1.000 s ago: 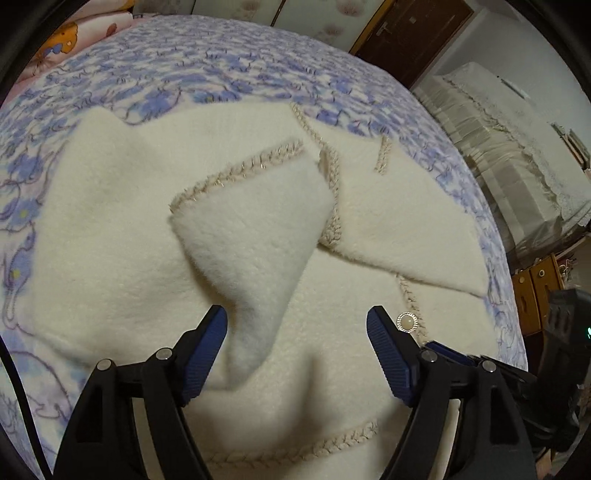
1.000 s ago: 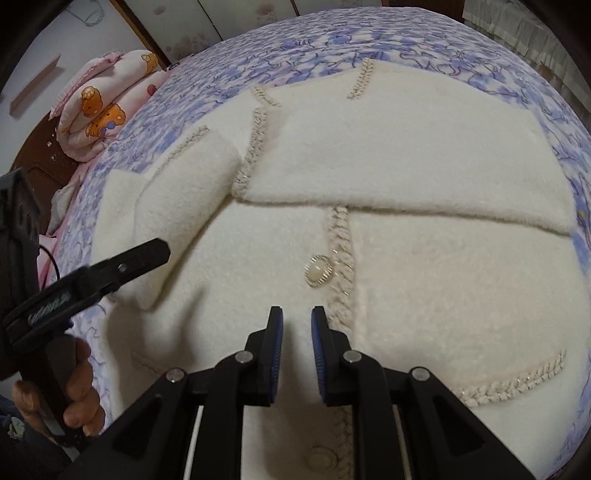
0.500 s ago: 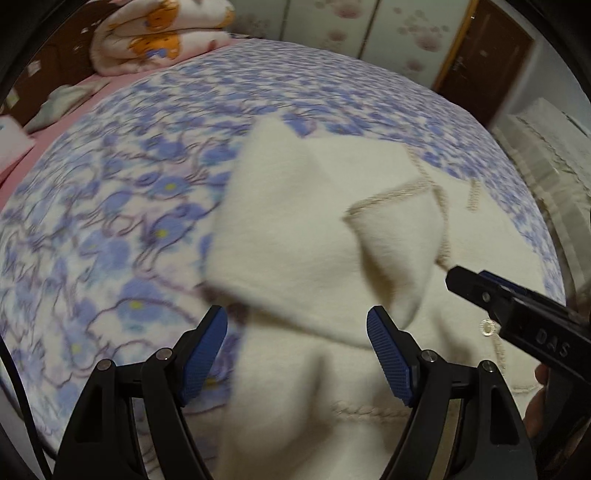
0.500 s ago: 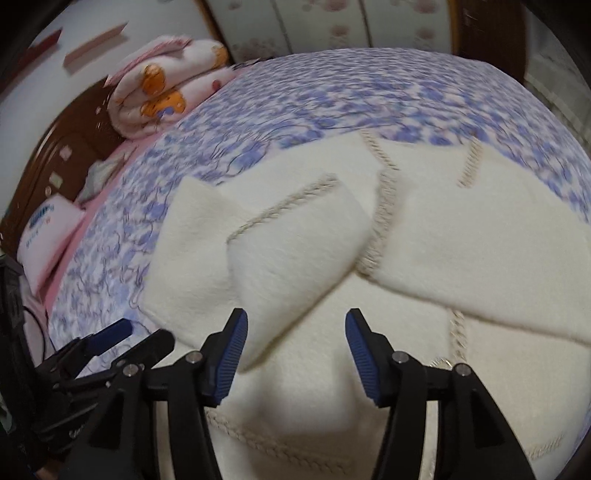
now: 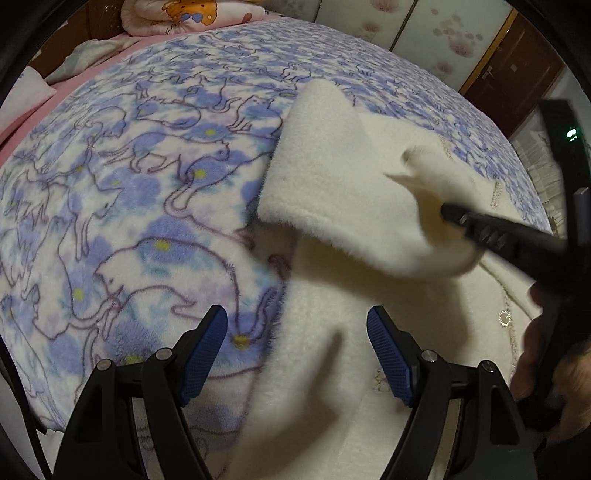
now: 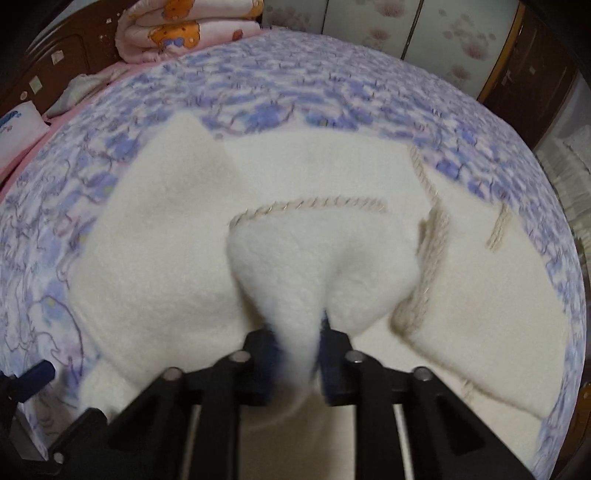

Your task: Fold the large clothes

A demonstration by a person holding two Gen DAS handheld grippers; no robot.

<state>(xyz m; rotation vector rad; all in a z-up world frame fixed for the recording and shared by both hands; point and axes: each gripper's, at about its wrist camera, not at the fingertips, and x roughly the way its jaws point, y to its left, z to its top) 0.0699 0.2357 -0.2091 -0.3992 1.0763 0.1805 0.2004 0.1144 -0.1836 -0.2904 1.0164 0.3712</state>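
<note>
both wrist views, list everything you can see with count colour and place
fleece coat: one, cream with beige braided trim, spread on the bed, sleeve cuff lifted
coat button: one visible, pale with metal rim, right of the coat front
bedspread: one, white with blue-purple cat print, covering the bed
rolled quilt: one, pink with orange bear print, at the bed's far end
headboard: one, dark wood, far left
wardrobe doors: pale floral panels, along the back wall
left gripper: black with blue pads, open above the coat's edge
right gripper: black with blue pads, just closed on the sleeve cuff
hand: one, holding the right gripper's handle
</note>
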